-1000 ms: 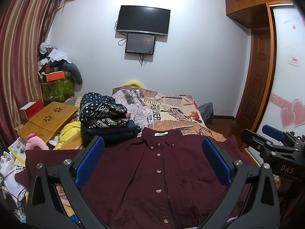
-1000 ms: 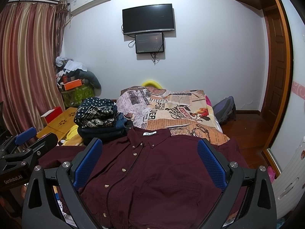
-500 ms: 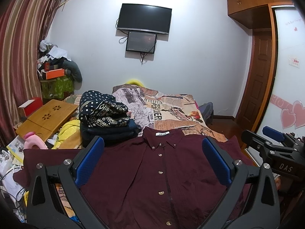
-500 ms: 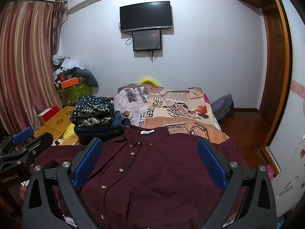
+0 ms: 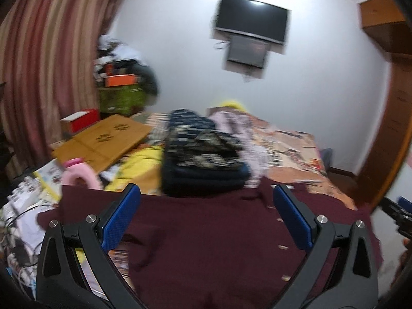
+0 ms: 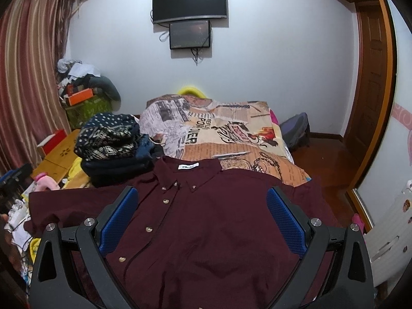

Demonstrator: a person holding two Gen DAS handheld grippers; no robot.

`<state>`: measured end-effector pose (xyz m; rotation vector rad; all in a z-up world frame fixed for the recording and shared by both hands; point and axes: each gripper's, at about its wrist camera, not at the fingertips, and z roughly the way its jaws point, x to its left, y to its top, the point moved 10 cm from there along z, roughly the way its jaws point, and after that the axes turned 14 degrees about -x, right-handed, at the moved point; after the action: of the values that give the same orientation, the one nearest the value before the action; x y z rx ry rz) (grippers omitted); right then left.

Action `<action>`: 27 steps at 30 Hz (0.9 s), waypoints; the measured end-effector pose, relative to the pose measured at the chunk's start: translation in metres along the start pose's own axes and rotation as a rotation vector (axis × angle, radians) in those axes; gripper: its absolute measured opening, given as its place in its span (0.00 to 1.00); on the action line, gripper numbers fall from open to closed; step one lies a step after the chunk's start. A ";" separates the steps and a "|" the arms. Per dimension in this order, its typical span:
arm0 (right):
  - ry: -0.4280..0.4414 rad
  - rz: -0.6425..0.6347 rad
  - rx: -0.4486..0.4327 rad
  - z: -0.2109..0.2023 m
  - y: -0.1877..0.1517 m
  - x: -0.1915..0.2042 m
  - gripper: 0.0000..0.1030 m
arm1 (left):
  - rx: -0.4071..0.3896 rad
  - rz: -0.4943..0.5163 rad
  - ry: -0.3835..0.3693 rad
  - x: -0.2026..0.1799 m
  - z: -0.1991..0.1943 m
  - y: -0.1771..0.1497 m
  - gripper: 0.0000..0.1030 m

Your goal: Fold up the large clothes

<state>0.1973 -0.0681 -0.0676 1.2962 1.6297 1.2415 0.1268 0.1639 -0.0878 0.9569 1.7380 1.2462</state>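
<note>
A large maroon button-up shirt [image 6: 211, 219] lies spread flat, front up, collar away from me, on the near end of the bed. It also shows, blurred, in the left wrist view [image 5: 206, 237]. My left gripper [image 5: 206, 219] is open and empty above the shirt's left half. My right gripper [image 6: 203, 216] is open and empty above the shirt's chest. The shirt's left sleeve [image 6: 64, 203] stretches out toward the left.
A stack of folded dark patterned clothes [image 6: 113, 146] sits left of the collar. A newspaper-print bedspread [image 6: 219, 139] covers the bed beyond. A wooden lap table [image 5: 103, 141], pink bottle [image 5: 77, 175] and clutter lie at left. A wooden door [image 6: 370, 77] stands at right.
The left gripper has swung to the left and tilted, so its view is blurred and centred on the shirt's left side. The right gripper has lowered slightly toward the shirt.
</note>
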 end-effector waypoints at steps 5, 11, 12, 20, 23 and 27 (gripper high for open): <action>-0.031 0.003 0.053 0.024 -0.009 -0.008 0.96 | 0.025 -0.063 0.213 0.086 0.024 -0.011 1.00; -0.062 0.022 0.129 0.050 -0.024 -0.014 0.96 | 0.151 -0.248 0.364 0.193 0.042 -0.058 1.00; -0.063 0.028 0.142 0.053 -0.027 -0.015 0.96 | 0.180 -0.290 0.375 0.206 0.044 -0.070 1.00; -0.053 0.050 0.218 0.079 -0.042 -0.006 0.96 | 0.381 -0.744 0.360 0.280 0.055 -0.175 0.86; -0.046 0.034 0.229 0.084 -0.043 0.002 0.96 | 0.413 -0.889 0.350 0.292 0.058 -0.207 0.86; -0.046 0.005 0.239 0.091 -0.043 0.009 0.96 | 0.418 -1.025 0.324 0.297 0.064 -0.231 0.86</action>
<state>0.2662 -0.0382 -0.1355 1.4625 1.7834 1.0353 0.0305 0.3996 -0.3724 -0.0357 2.3237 0.3693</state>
